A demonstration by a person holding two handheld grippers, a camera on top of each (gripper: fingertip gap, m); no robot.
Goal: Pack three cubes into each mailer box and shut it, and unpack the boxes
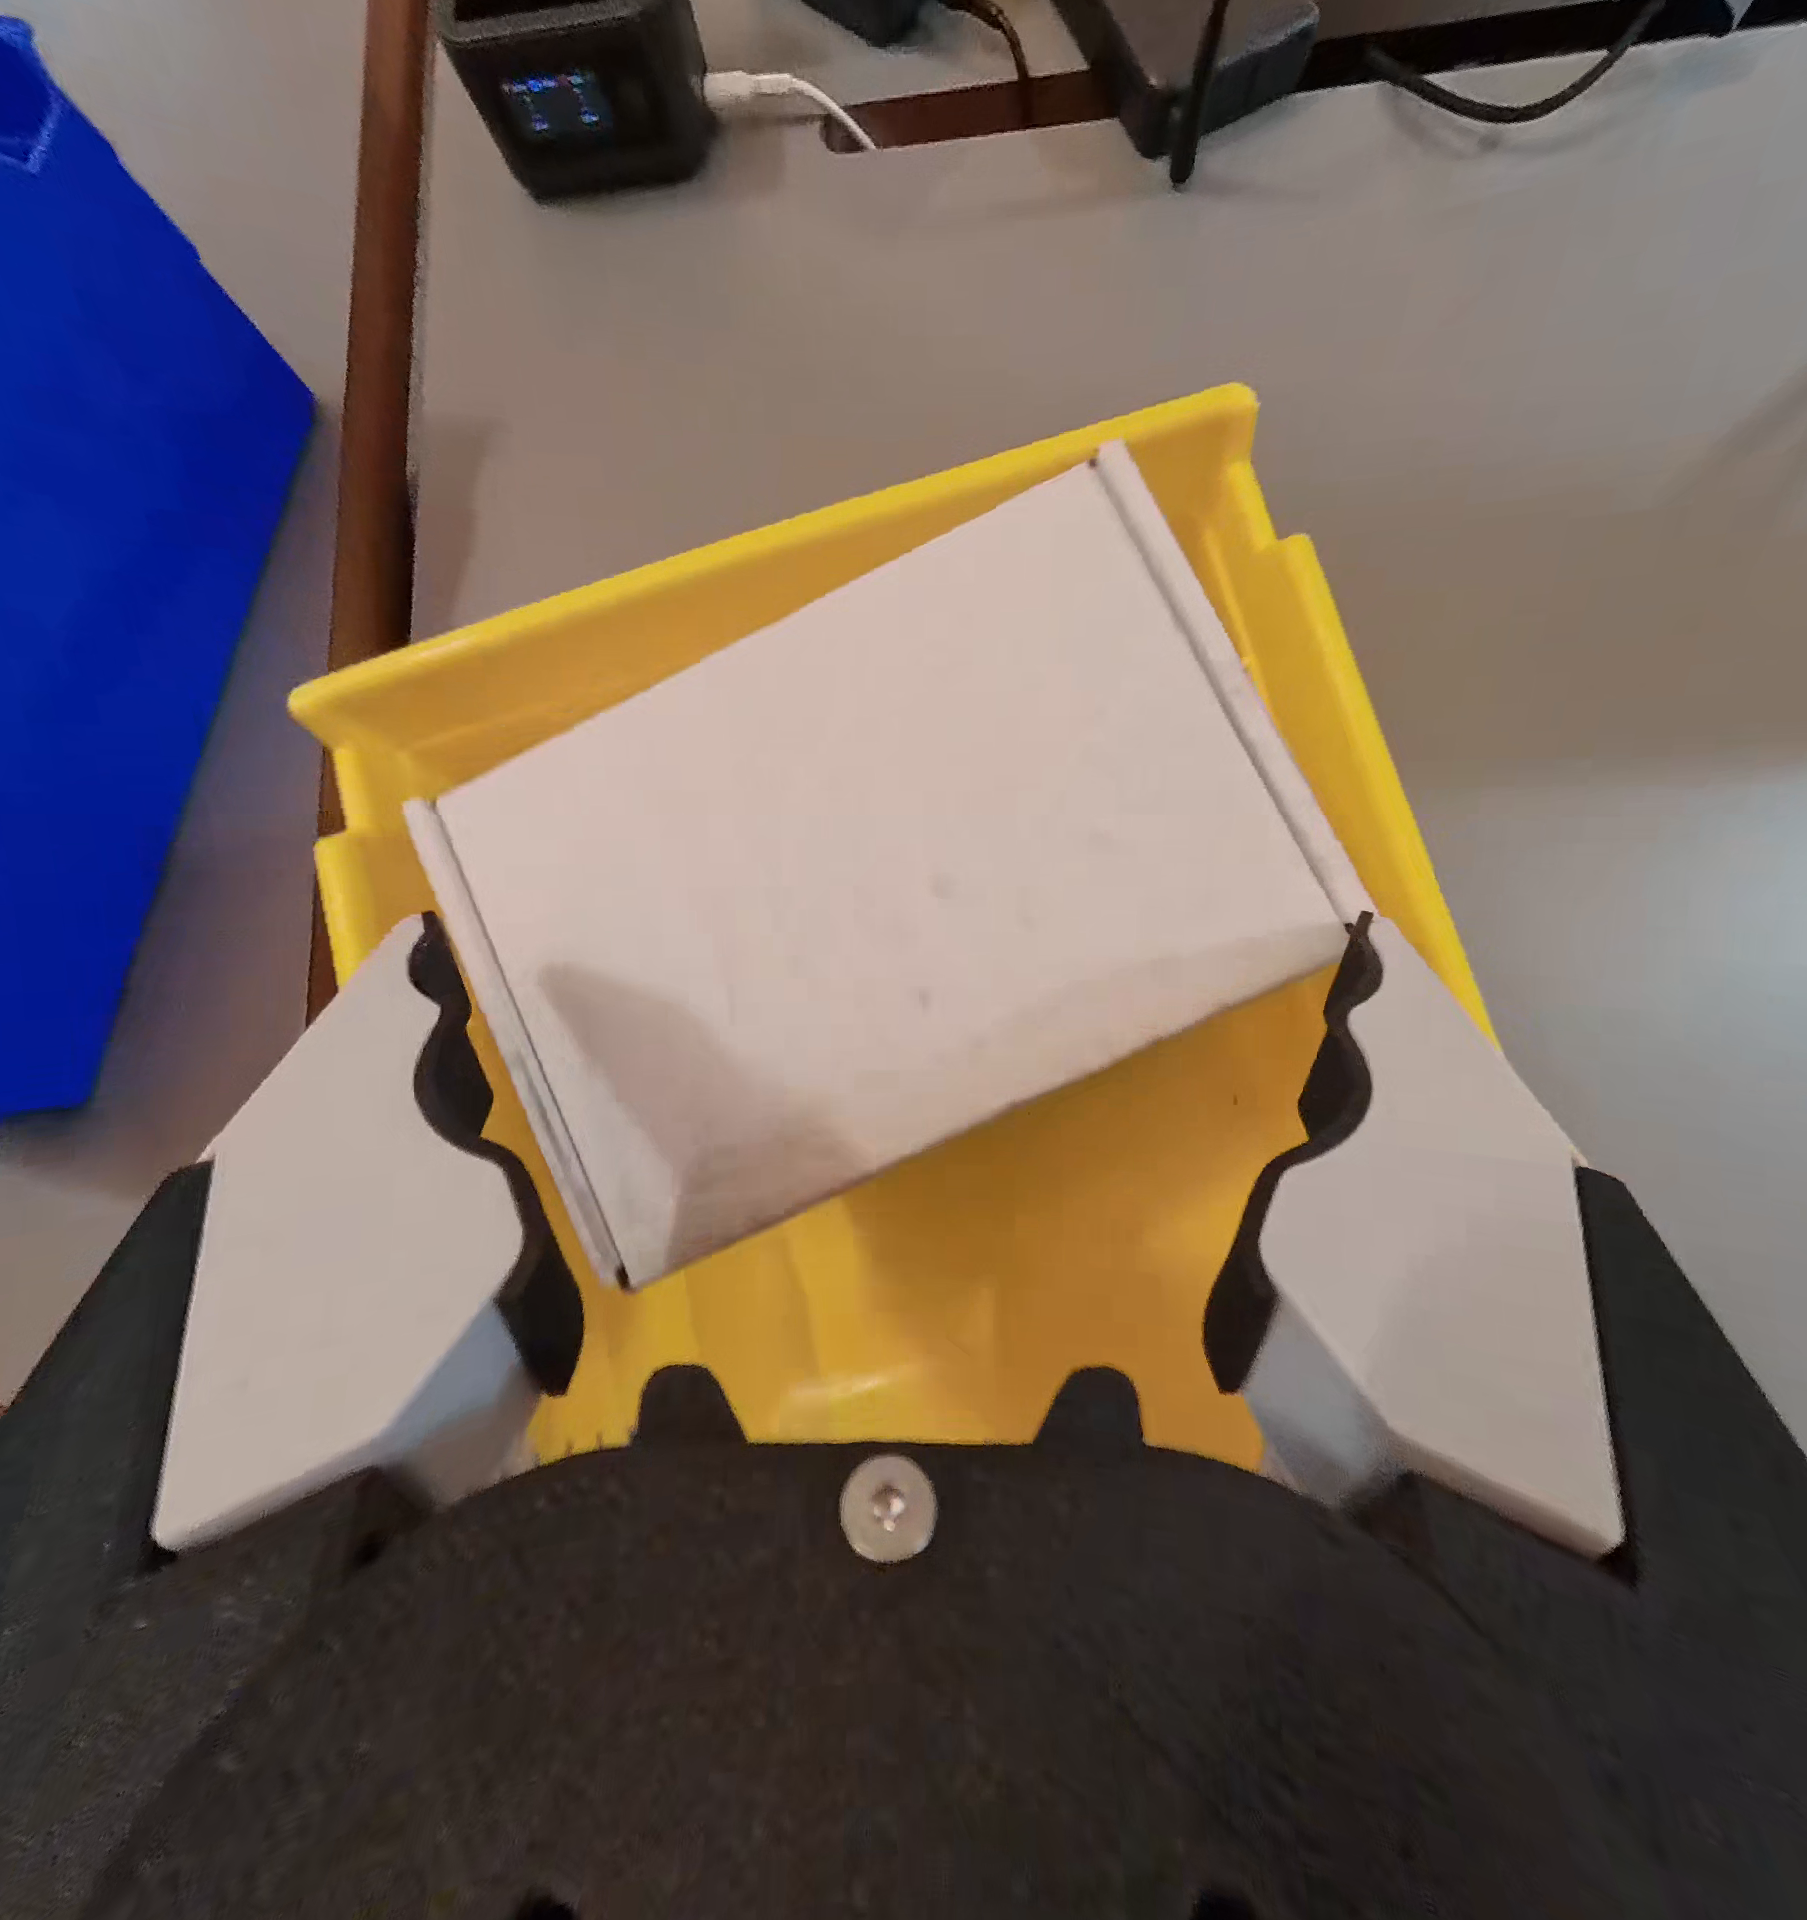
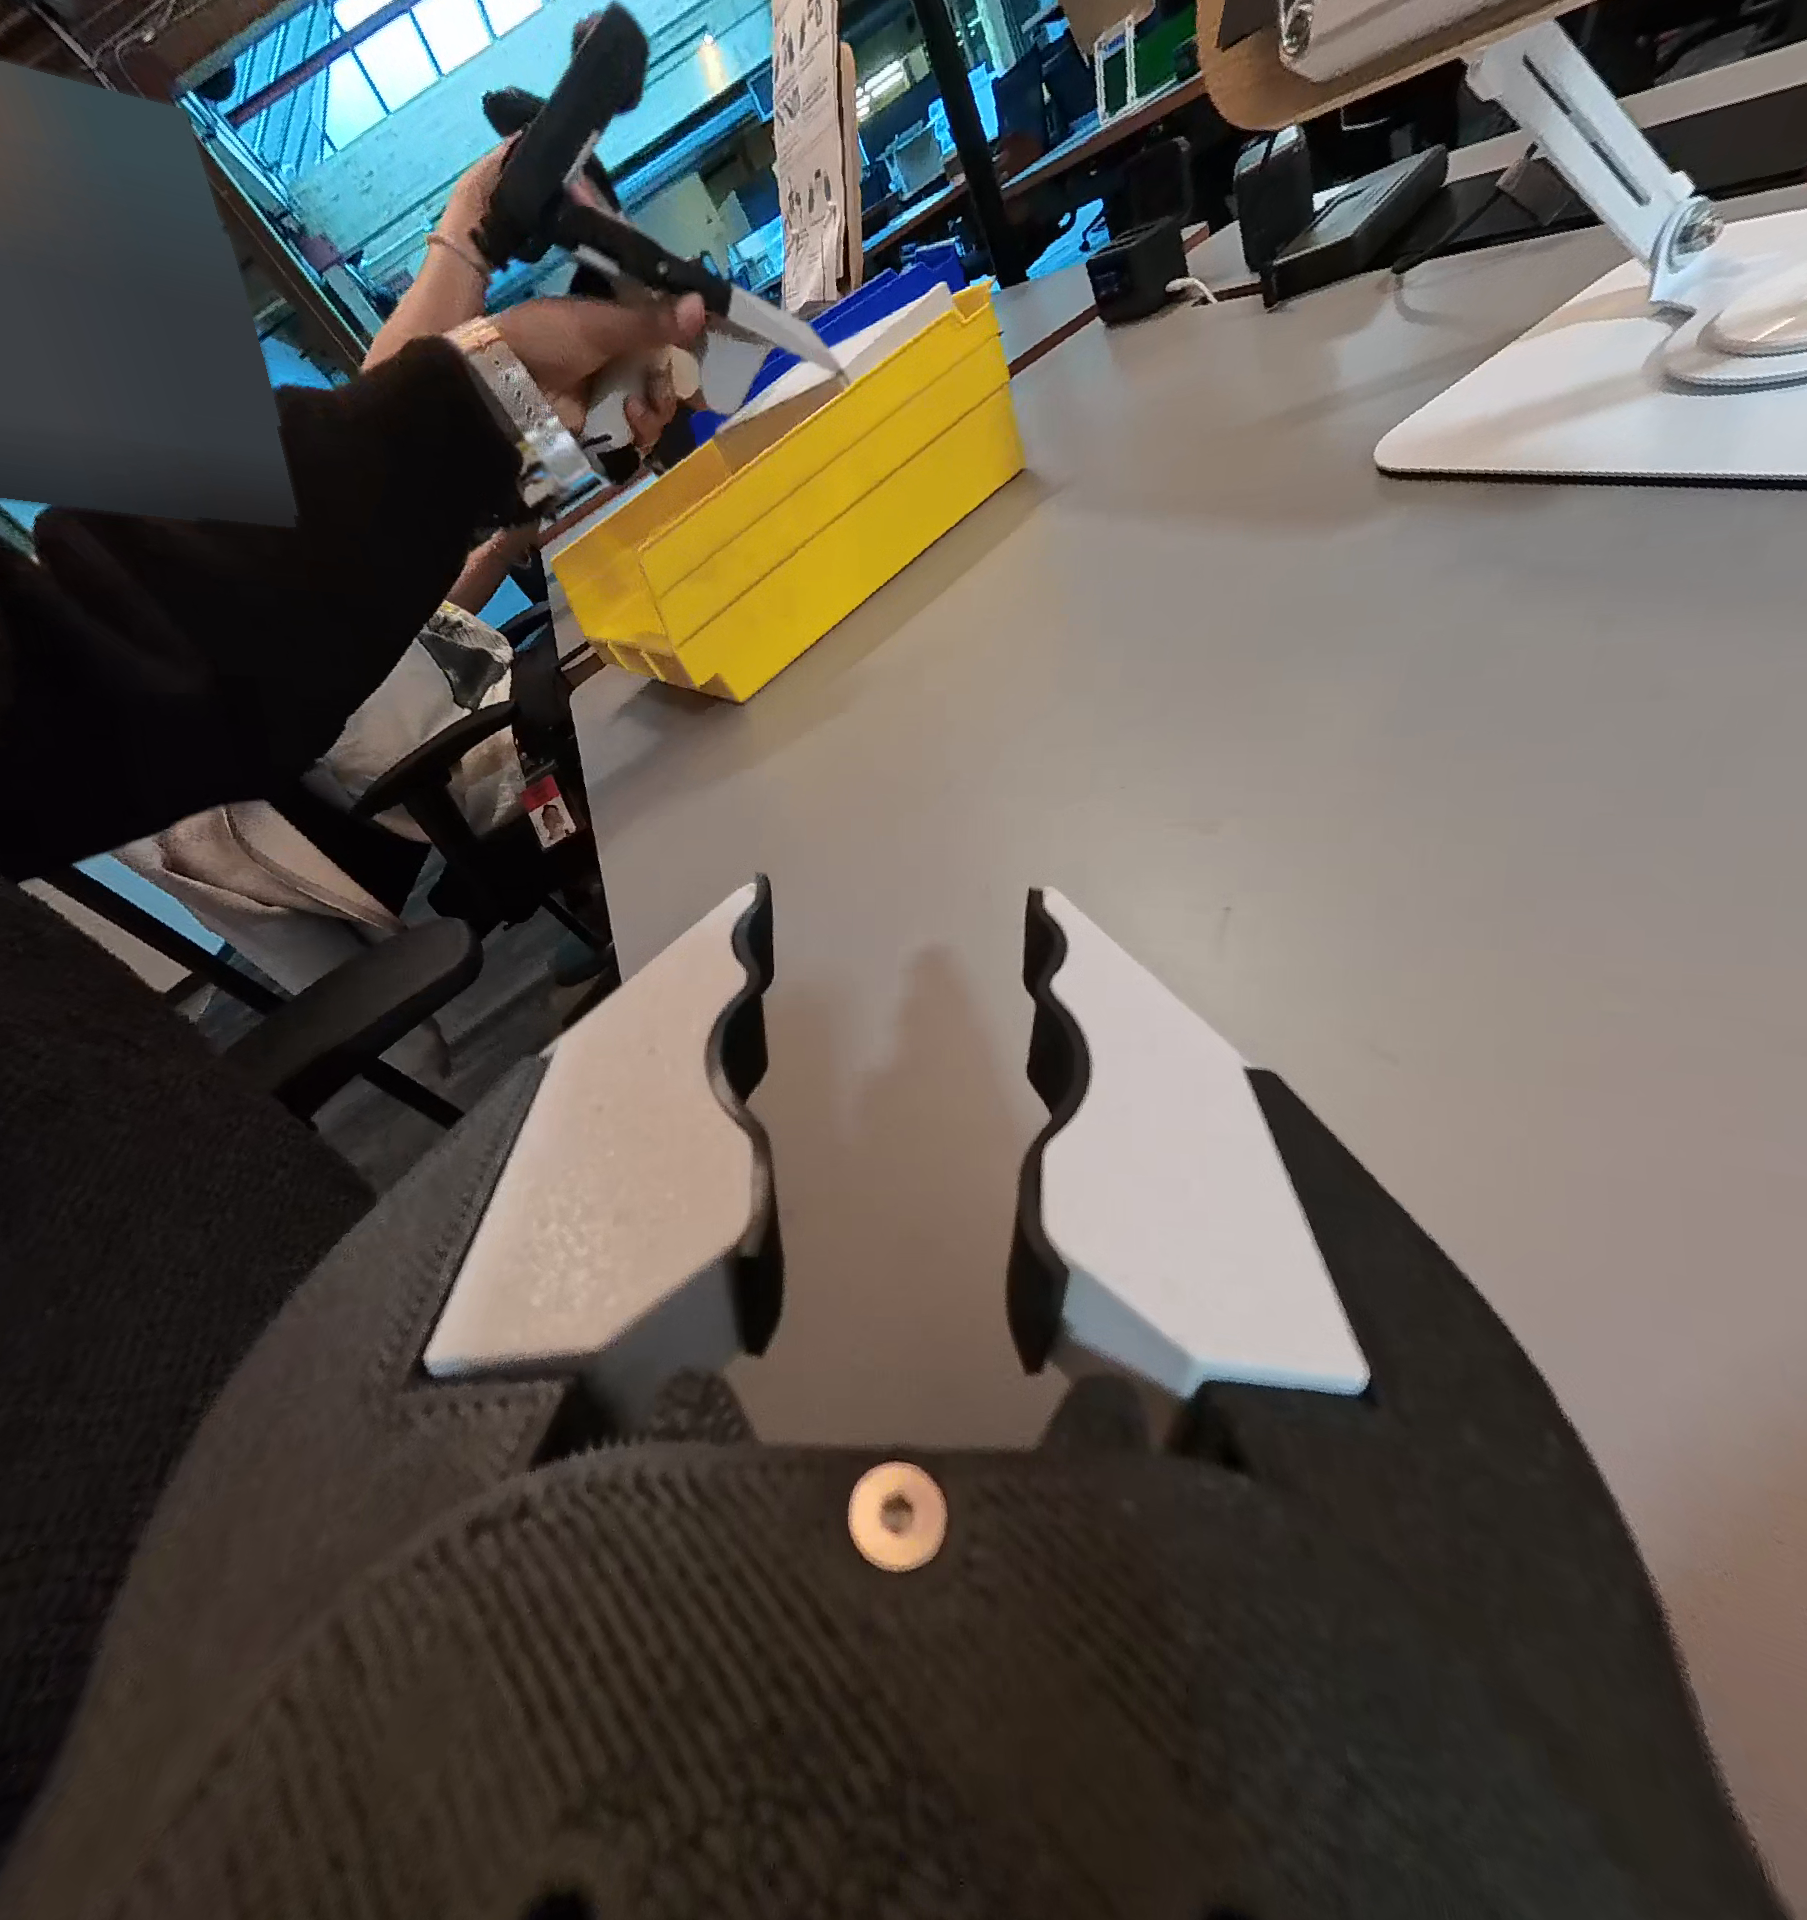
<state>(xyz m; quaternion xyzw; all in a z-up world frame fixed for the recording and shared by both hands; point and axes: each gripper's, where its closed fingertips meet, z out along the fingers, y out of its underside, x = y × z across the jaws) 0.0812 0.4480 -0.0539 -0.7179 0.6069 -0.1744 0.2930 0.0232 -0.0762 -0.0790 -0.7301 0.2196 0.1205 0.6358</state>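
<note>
**One white box, two open grippers**

Your left gripper [image 1: 894,935] hangs over the yellow bin [image 1: 1325,665], fingers spread wide, one on each side of the shut white mailer box [image 1: 857,862]. It holds nothing yet. The box lies tilted in the bin, its long side running from near-left to far-right. I think you should turn to match that slant, then squeeze its short sides. Your right gripper [image 2: 899,899] waits over the grey table [image 2: 1294,779], part open and empty.

Mailer box [image 1: 878,862] in bin [image 1: 1325,665]
</note>
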